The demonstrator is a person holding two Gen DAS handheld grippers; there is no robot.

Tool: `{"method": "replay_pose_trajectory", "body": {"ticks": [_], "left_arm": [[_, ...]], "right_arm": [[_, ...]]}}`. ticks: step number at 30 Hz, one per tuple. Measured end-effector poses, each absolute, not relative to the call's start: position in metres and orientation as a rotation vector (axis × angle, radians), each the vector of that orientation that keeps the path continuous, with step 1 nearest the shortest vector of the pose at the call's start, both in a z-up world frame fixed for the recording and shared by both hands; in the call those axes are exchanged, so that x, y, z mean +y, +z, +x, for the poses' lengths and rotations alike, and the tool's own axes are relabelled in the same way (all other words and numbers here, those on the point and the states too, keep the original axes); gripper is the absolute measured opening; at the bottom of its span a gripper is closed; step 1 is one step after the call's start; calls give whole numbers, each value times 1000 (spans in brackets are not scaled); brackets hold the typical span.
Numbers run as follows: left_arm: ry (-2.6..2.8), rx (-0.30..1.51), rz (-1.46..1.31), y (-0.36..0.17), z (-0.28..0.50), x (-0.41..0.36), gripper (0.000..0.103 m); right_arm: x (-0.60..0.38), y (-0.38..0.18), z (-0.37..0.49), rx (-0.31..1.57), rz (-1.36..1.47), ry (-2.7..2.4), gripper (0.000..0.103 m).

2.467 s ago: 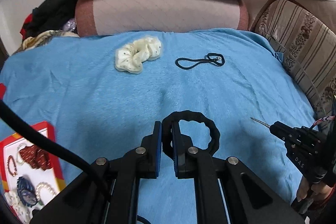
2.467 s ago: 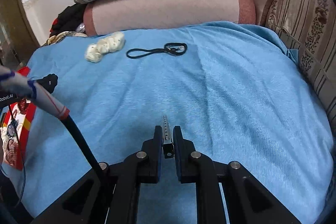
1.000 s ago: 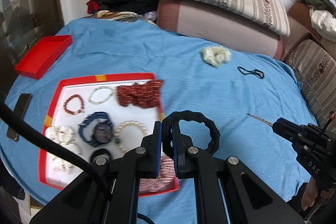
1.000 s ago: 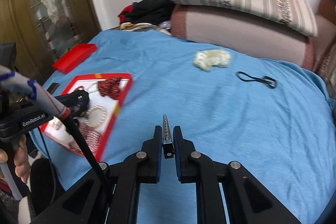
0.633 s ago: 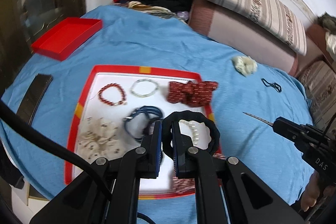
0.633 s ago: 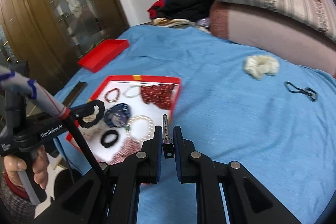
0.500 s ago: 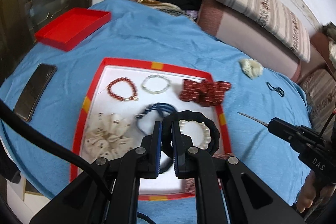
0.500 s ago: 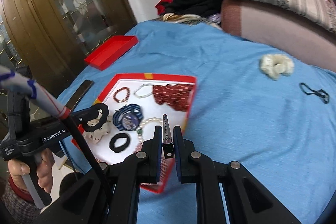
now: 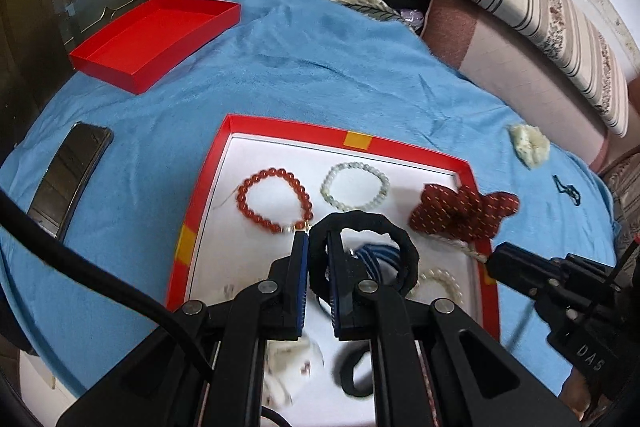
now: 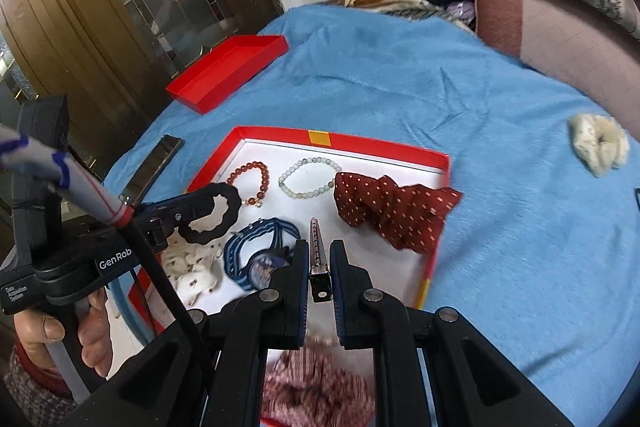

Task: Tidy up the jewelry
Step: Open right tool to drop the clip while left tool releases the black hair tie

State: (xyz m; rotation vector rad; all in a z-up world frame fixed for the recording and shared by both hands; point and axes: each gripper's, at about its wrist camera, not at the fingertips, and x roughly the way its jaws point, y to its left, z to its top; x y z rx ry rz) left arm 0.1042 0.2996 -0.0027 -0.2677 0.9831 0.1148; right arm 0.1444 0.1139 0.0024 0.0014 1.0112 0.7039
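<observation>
At lower centre of each view, the left gripper (image 9: 317, 245) clamps a black scrunchie (image 9: 400, 247) and the right gripper (image 10: 318, 259) a hair clip (image 10: 317, 247) over the tray (image 10: 380, 143); its near part is hidden behind the fingers.

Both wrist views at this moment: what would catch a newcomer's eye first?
The red-rimmed tray with a white floor in the middle of the blue blanket, holding a red bead bracelet, a pale bead bracelet and a dark red dotted scrunchie. Over it, the left gripper pinches a black wavy hair tie, and the right gripper a slim metal hair clip.
</observation>
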Motion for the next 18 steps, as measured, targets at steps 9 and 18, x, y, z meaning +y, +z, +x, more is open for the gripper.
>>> {"method": "replay_pose_trajectory", "body": {"ticks": [9,18], "left_arm": [[120,1034,-247,-24,142,296,9],[155,1057,-244,-36,154,297,9]], "right_arm": [[125,-33,178,1110,74,707,12],[116,-41,184,1135,109,702,16]]}}
